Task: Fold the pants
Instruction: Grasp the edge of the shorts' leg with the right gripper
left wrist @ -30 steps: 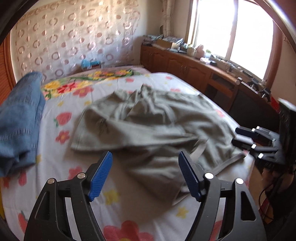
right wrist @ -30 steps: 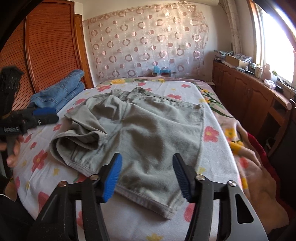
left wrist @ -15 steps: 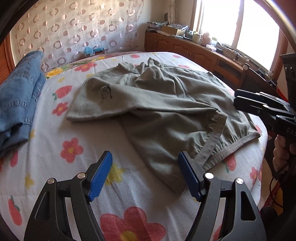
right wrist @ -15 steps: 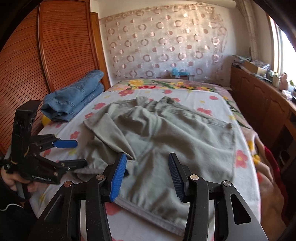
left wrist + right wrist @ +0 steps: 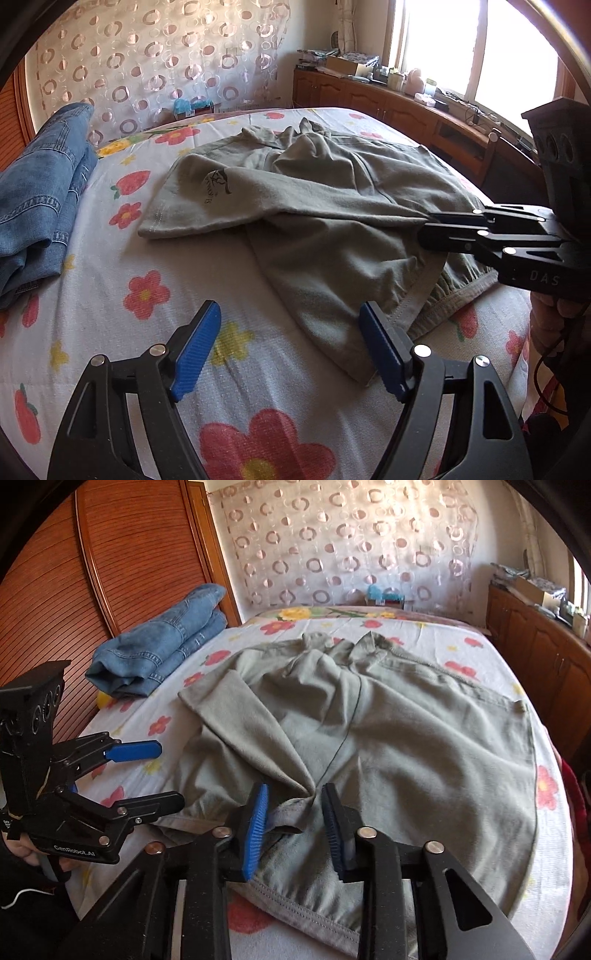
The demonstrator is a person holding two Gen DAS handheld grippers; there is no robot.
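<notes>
Grey-green pants, soft knit fabric, spread across the middle of a bed covered by a white sheet with red and yellow flowers. Not flat: one leg doubled back over the other, ending in a stitched hem toward the folded blue jeans at the bed's edge. Small dark printed logo on that doubled-back leg. Waist end bunched into raised wrinkles toward the far curtain. Dark seam running down the middle of the garment in the right wrist view. Near edge finished with a double-stitched hem, lying close to the side of the bed.

Left gripper: jaws wide apart and widening, low over the sheet. Corner of the near pant hem just beside the right-hand blue pad; nothing clamped.

Right gripper: jaws closing, a pinched-up ridge of pant fabric between the blue pads, gap on either side of the ridge in the right wrist view. In the left wrist view, fingers nearly together at the fabric fold; pad contact not discernible there.

Wooden cabinets along the window side.
</notes>
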